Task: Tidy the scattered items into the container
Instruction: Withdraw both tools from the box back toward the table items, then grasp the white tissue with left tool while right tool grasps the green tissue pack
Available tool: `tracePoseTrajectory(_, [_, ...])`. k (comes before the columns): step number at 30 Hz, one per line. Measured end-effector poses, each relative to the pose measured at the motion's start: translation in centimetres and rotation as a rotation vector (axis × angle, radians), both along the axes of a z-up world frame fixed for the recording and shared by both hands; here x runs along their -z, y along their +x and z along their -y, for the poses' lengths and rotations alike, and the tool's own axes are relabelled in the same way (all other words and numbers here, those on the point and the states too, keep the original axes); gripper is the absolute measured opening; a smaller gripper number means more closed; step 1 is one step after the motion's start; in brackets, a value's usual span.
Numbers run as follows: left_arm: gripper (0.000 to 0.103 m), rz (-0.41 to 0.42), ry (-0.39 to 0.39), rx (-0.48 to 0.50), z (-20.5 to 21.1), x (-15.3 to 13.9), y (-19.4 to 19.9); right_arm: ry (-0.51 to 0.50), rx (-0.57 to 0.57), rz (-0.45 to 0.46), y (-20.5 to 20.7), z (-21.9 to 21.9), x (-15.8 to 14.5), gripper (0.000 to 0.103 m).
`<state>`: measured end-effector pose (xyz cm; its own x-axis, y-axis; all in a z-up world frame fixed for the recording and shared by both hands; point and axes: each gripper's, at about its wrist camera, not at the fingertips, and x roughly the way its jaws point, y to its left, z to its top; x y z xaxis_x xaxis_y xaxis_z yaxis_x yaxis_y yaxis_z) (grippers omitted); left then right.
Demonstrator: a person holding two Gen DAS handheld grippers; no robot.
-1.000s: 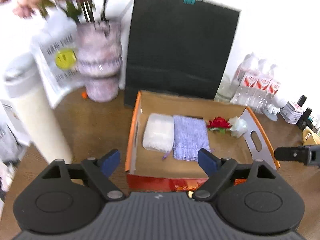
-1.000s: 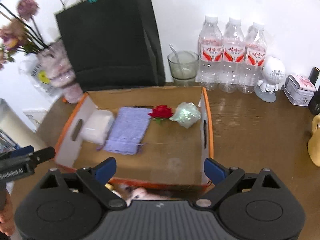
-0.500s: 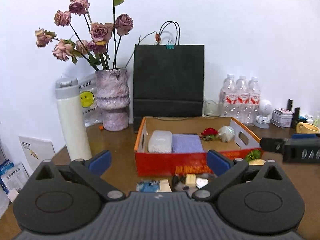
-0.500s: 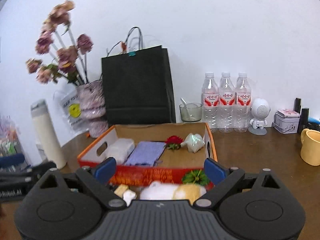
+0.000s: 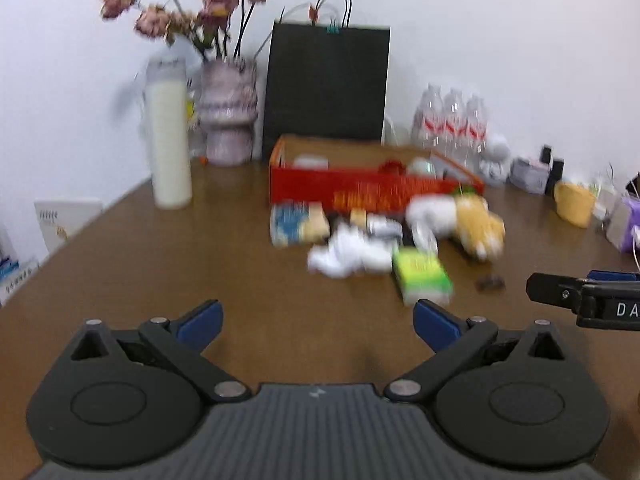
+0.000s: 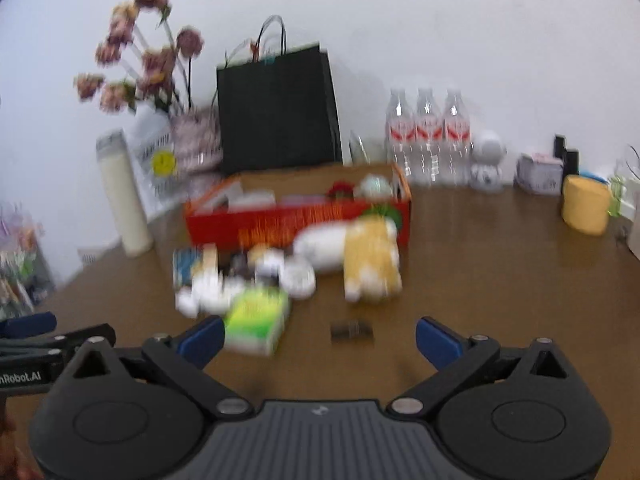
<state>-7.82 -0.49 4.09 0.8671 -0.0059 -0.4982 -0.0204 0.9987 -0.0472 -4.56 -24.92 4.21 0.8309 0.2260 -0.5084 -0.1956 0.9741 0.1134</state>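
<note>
An orange-red cardboard box point(image 5: 360, 190) stands on the brown table, also seen in the right wrist view point(image 6: 296, 220); it holds a few items. In front of it lie scattered items: a green-and-white box point(image 5: 422, 276) point(image 6: 256, 320), crumpled white paper point(image 5: 346, 254), a white-and-yellow plush toy point(image 5: 468, 222) point(image 6: 360, 256), a blue-and-tan packet point(image 5: 296, 222), a small dark clip point(image 6: 352, 331). My left gripper point(image 5: 316, 320) is open and empty, back from the pile. My right gripper point(image 6: 316, 338) is open and empty, near the green box. Both views are blurred.
A black paper bag point(image 5: 326, 84), a vase of dried flowers point(image 5: 228, 120) and a tall white flask point(image 5: 168, 136) stand behind and left of the box. Water bottles point(image 6: 428, 136), a small white robot figure point(image 6: 488, 160), a tin and a yellow mug point(image 6: 586, 204) stand at the right.
Both grippers have drawn back and down from over the box to low above the table. The scattered items in front of the box have come into view. Both stay open.
</note>
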Motion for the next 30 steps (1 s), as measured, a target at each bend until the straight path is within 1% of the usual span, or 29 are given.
tracePoseTrajectory(2, [0.103, -0.001, -0.001, 0.014, 0.3, 0.7, -2.1, -0.001, -0.011, -0.028, -2.5, 0.1, 0.9, 0.102])
tracePoseTrajectory(4, [0.103, 0.002, -0.016, 0.021, 0.5, 1.3, -3.8, 0.003, -0.046, -0.014, -4.9, 0.0, 1.5, 0.102])
tracePoseTrajectory(6, [0.103, -0.008, -0.036, 0.031, 0.4, 1.7, -4.7, -0.017, -0.069, 0.000, -6.4, -0.3, 1.8, 0.102])
tracePoseTrajectory(8, [0.103, -0.015, -0.056, 0.026, 0.1, 1.9, -5.1, -0.023, -0.083, 0.011, -7.0, -0.6, 1.9, 0.102])
tracePoseTrajectory(11, [0.103, -0.010, -0.094, 0.000, -0.8, 1.5, -4.8, 0.006, -0.094, 0.014, -6.6, -0.8, 1.6, 0.102])
tracePoseTrajectory(13, [0.103, -0.011, -0.103, 0.006, -1.1, 1.4, -4.3, 0.021, -0.098, -0.003, -6.1, -0.8, 1.7, 0.102])
tracePoseTrajectory(15, [0.103, -0.027, -0.110, 0.018, -1.2, 1.3, -3.2, 0.037, -0.104, -0.025, -5.2, -0.8, 1.9, 0.099])
tracePoseTrajectory(17, [0.103, -0.036, -0.123, 0.020, -1.6, 1.0, -1.8, 0.040, -0.131, -0.063, -4.1, -1.0, 2.2, 0.092])
tracePoseTrajectory(19, [0.103, -0.030, -0.128, 0.020, -2.1, 0.5, -0.2, 0.022, -0.149, -0.093, -2.9, -1.5, 2.3, 0.088])
tracePoseTrajectory(21, [0.103, -0.027, -0.118, 0.032, -2.5, 0.0, 1.6, 0.004, -0.166, -0.101, -1.6, -2.1, 2.2, 0.087])
tracePoseTrajectory(22, [0.103, -0.031, -0.110, 0.040, -2.5, -0.2, 2.6, -0.002, -0.175, -0.109, -0.8, -2.5, 2.1, 0.087])
tracePoseTrajectory(24, [0.103, -0.052, -0.078, 0.086, -2.5, -0.5, 5.1, -0.002, -0.199, -0.119, 1.0, -3.3, 2.0, 0.086])
tracePoseTrajectory(25, [0.103, -0.058, -0.055, 0.106, -2.2, -0.5, 6.2, -0.006, -0.207, -0.120, 2.1, -3.7, 2.0, 0.084])
tracePoseTrajectory(28, [0.103, -0.080, 0.023, 0.147, -1.5, -0.2, 10.2, -0.029, -0.221, -0.126, 5.2, -4.9, 2.3, 0.083])
tracePoseTrajectory(30, [0.100, -0.089, 0.006, 0.190, -1.3, 0.1, 12.4, -0.029, -0.226, -0.143, 7.1, -5.4, 2.7, 0.083])
